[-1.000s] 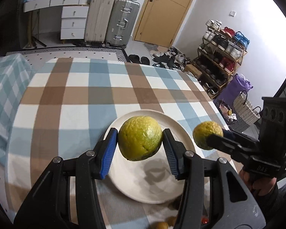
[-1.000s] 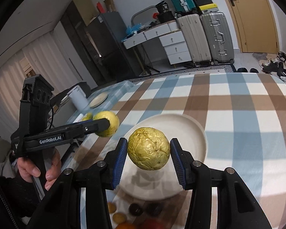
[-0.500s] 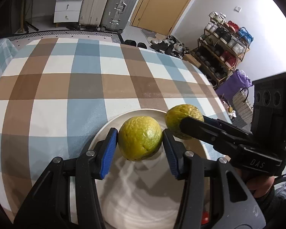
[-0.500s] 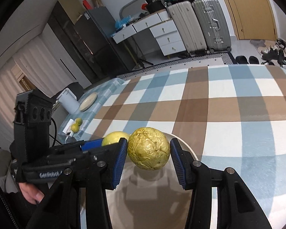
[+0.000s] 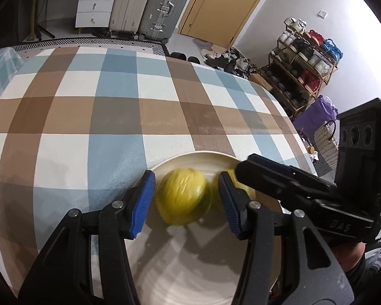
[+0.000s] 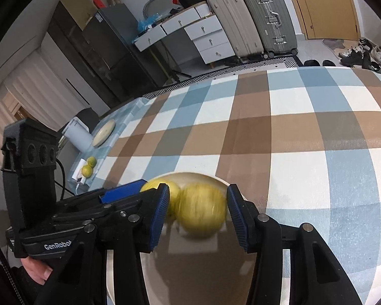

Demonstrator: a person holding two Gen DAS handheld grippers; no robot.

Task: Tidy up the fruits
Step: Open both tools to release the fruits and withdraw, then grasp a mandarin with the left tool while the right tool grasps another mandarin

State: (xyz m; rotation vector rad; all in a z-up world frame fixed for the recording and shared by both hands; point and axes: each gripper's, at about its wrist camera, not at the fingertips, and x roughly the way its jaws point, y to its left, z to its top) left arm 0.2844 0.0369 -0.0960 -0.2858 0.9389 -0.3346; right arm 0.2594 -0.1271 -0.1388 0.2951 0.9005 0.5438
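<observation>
Left wrist view: your left tongs [image 5: 186, 203] stand wide at lower centre of the frame, their blue ribbed pads [image 5: 142, 204] clear of the round yellow-green fruit [image 5: 183, 196] that sits blurred between them on the cream round plate [image 5: 190, 267]. The plate rests on the worktop under a brown, blue and white checked cloth [image 5: 114, 117]. At right of the frame, your right tongs [image 5: 243, 175] reach in over the plate's far rim; a sliver of a second yellow fruit [image 5: 241, 186] shows just behind the left tongs' right pad. Whether the right tongs are spread cannot be told from here. Two hard-shell suitcases [image 5: 149, 5] and a tan door [image 5: 226, 7] fill the top of the frame.

Right wrist view: your right tongs [image 6: 198, 212] are also spread wide at lower centre, gaps showing on both sides of the second yellow fruit [image 6: 202, 209], which lies blurred on the plate [image 6: 203, 279]. Just left of it, touching or nearly so, the first fruit [image 6: 161, 188] peeks out behind the left pad. Your left tongs [image 6: 129, 193] enter from the left of the frame. Two small green-yellow fruits [image 6: 89, 166] lie on a side surface at far left.
</observation>
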